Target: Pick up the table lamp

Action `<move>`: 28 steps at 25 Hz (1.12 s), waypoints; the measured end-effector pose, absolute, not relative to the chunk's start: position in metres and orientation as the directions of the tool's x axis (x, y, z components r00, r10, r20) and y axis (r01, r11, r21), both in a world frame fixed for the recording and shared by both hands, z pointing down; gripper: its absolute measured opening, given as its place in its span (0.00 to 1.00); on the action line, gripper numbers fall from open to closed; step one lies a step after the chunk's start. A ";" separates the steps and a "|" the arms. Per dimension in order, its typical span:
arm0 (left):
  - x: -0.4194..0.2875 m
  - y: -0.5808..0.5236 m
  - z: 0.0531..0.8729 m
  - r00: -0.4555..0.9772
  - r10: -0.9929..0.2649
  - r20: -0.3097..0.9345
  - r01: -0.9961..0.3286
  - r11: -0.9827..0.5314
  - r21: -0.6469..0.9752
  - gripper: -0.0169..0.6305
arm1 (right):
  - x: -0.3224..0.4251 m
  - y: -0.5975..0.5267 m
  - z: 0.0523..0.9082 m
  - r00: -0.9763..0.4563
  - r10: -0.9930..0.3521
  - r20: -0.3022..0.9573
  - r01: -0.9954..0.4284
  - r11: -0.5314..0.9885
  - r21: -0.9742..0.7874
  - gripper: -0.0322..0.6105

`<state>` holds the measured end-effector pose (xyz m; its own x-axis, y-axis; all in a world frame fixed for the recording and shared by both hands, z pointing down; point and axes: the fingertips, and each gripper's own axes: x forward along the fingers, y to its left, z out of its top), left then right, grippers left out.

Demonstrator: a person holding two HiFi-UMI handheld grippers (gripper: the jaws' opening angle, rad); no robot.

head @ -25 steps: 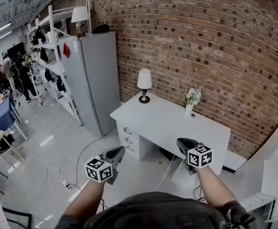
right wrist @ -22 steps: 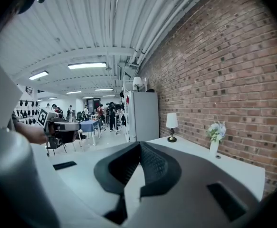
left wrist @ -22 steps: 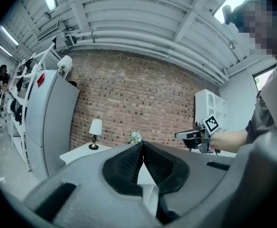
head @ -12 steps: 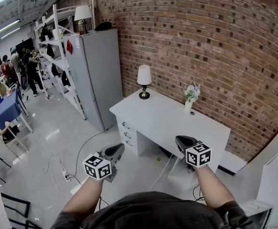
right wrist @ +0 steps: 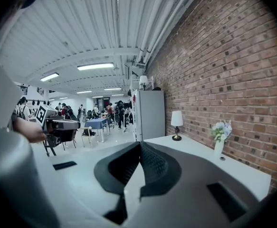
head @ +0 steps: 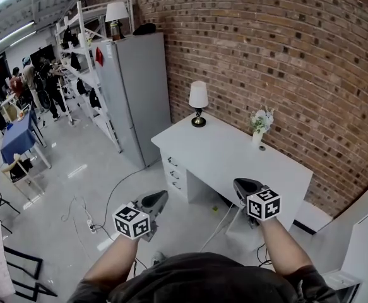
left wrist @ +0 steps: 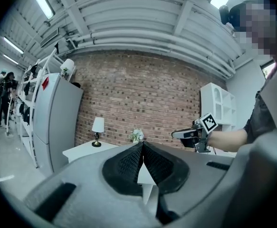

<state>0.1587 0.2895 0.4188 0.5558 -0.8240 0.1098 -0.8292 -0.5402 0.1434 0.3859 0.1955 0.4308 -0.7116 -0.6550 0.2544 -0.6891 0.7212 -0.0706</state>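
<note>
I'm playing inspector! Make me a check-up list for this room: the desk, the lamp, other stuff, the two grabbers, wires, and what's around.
Surface: white desk, mostly bare, against the brick wall.
Job's things: table lamp stands upright on the desk corner nearest the grey cabinet, untouched.
Clutter: vase of flowers by the wall, apart from the lamp.
Grippers: left gripper and right gripper are both shut, hold nothing, and are short of the desk.
Cables: floor cable runs to a power strip.
Surroundings: shelving rack, a second lamp on the cabinet, people further back.
</note>
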 end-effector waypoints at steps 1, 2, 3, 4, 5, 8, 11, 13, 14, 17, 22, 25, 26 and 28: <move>0.154 0.285 0.420 0.557 -0.824 0.107 -0.828 -0.540 0.147 0.03 | 0.382 0.191 0.432 -0.711 -0.655 0.256 -0.690 0.721 -0.069 0.04; 0.149 0.280 0.422 0.559 -0.823 0.104 -0.826 -0.542 0.152 0.03 | 0.377 0.187 0.432 -0.709 -0.657 0.258 -0.691 0.720 -0.066 0.04; 0.143 0.274 0.423 0.563 -0.820 0.100 -0.823 -0.546 0.156 0.03 | 0.371 0.182 0.433 -0.706 -0.659 0.260 -0.693 0.718 -0.063 0.04; 0.137 0.267 0.425 0.569 -0.817 0.094 -0.818 -0.552 0.160 0.03 | 0.365 0.176 0.434 -0.702 -0.662 0.263 -0.697 0.715 -0.058 0.04; 0.131 0.259 0.427 0.577 -0.812 0.089 -0.812 -0.560 0.163 0.03 | 0.358 0.169 0.436 -0.696 -0.666 0.267 -0.701 0.711 -0.053 0.04; 0.107 0.228 0.431 0.610 -0.789 0.069 -0.787 -0.595 0.164 0.03 | 0.333 0.144 0.439 -0.675 -0.685 0.274 -0.719 0.694 -0.036 0.04; 0.073 0.189 0.435 0.647 -0.761 0.052 -0.759 -0.635 0.147 0.03 | 0.303 0.112 0.441 -0.643 -0.716 0.270 -0.747 0.664 -0.019 0.04; 0.044 0.158 0.434 0.667 -0.743 0.049 -0.741 -0.655 0.146 0.03 | 0.279 0.088 0.437 -0.620 -0.741 0.260 -0.770 0.638 -0.018 0.04; 0.029 0.143 0.432 0.677 -0.734 0.049 -0.732 -0.665 0.148 0.03 | 0.266 0.077 0.434 -0.609 -0.751 0.254 -0.780 0.626 -0.020 0.04; -0.016 0.102 0.428 0.703 -0.709 0.060 -0.709 -0.690 0.146 0.03 | 0.225 0.045 0.425 -0.587 -0.773 0.240 -0.800 0.600 -0.024 0.04; -0.083 0.047 0.426 0.727 -0.683 0.072 -0.685 -0.713 0.150 0.03 | 0.172 -0.003 0.421 -0.548 -0.805 0.228 -0.831 0.555 -0.041 0.04; -0.115 0.020 0.428 0.734 -0.675 0.081 -0.678 -0.719 0.154 0.03 | 0.147 -0.027 0.424 -0.528 -0.816 0.235 -0.845 0.534 -0.046 0.04; -0.124 0.012 0.429 0.734 -0.674 0.081 -0.677 -0.719 0.157 0.03 | 0.140 -0.034 0.425 -0.524 -0.817 0.241 -0.847 0.530 -0.045 0.04; -0.139 -0.004 0.430 0.733 -0.676 0.077 -0.678 -0.716 0.164 0.03 | 0.128 -0.049 0.429 -0.520 -0.815 0.255 -0.848 0.528 -0.039 0.04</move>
<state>-0.1386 -0.0038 0.4302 0.7327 -0.6762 0.0771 -0.6783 -0.7163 0.1638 0.1282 -0.0486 0.4287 -0.5198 -0.8155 0.2546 -0.8481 0.5284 -0.0391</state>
